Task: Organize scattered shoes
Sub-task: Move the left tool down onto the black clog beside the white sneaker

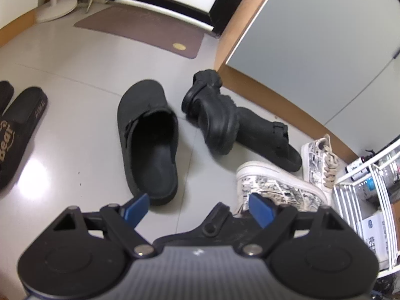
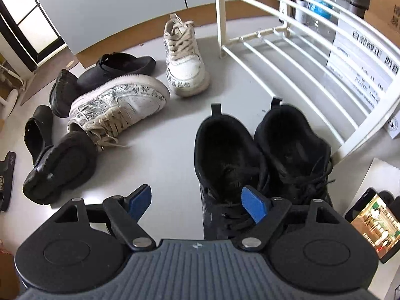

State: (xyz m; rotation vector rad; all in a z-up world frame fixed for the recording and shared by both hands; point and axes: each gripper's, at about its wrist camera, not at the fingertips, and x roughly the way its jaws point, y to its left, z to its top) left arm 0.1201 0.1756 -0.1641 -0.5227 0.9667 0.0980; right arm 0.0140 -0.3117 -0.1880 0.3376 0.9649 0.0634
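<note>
At the bottom of the left wrist view, the left hand-held gripper [image 1: 198, 208] is spread wide and holds nothing; its blue pads [image 1: 136, 208] frame a dark shoe part just beneath. Just above, a black clog [image 1: 150, 140] lies on the pale floor [image 1: 75, 125], with a printed white sneaker [image 1: 277, 187] at lower right. At the left edge, a black slide [image 1: 17, 135] reads "Bear" in gold, with "FINE" on its sole edge. Farther up, at centre, a tipped black shoe [image 1: 215, 122] leans on another black clog [image 1: 272, 140]. A brown doormat [image 1: 150, 27] lies at the top.

In the right wrist view, the right hand-held gripper [image 2: 197, 203] also gapes wide, empty, low in the frame over a pair of black lace-up shoes [image 2: 262, 155] standing side by side. A white shoe rack [image 2: 300, 57] fills the upper right; cartons behind it read "PURE MILK" beside Chinese characters. A lit phone screen [image 2: 372, 225] shows at the right edge. A second white sneaker [image 2: 185, 60] stands upright near the top centre.
</note>
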